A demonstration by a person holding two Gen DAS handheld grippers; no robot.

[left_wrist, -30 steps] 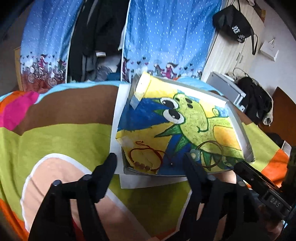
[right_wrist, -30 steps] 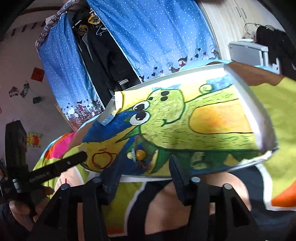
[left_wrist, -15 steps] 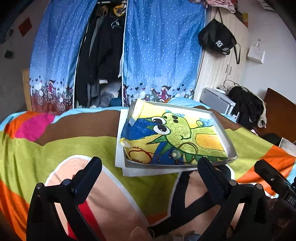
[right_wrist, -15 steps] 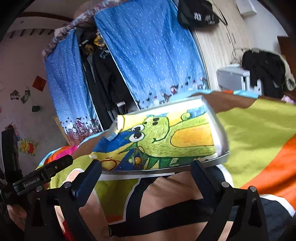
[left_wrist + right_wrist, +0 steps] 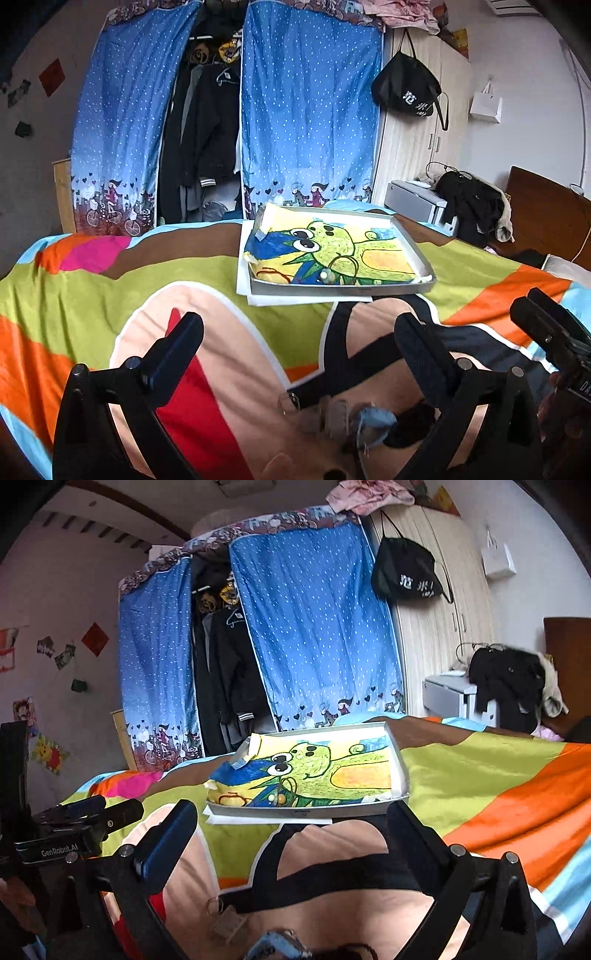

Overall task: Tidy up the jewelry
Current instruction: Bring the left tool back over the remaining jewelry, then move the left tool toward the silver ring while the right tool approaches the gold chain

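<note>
A shallow grey tray (image 5: pixel 347 289) (image 5: pixel 306 809) lined with a cartoon drawing lies on the bed. In it lie a red cord bracelet (image 5: pixel 271 273) (image 5: pixel 231 798), a beaded piece (image 5: pixel 327 275) (image 5: pixel 279 797) and a dark cord loop (image 5: pixel 343 264). More small jewelry pieces (image 5: pixel 332 417) (image 5: pixel 225 919) lie on the blanket close below both grippers. My left gripper (image 5: pixel 299 347) is open and empty, well back from the tray. My right gripper (image 5: pixel 291 834) is open and empty too, just in front of the tray.
A colourful blanket (image 5: pixel 92 280) covers the bed. White paper (image 5: pixel 245 251) sticks out under the tray. Blue curtains (image 5: pixel 306 122) and hanging clothes stand behind. A wardrobe with a black bag (image 5: pixel 406 92) and a small grey cabinet (image 5: pixel 413 199) are at the right.
Both grippers have pulled back and up from the tray and opened wide. The tray now looks smaller and farther away, with the jewelry left lying in it.
</note>
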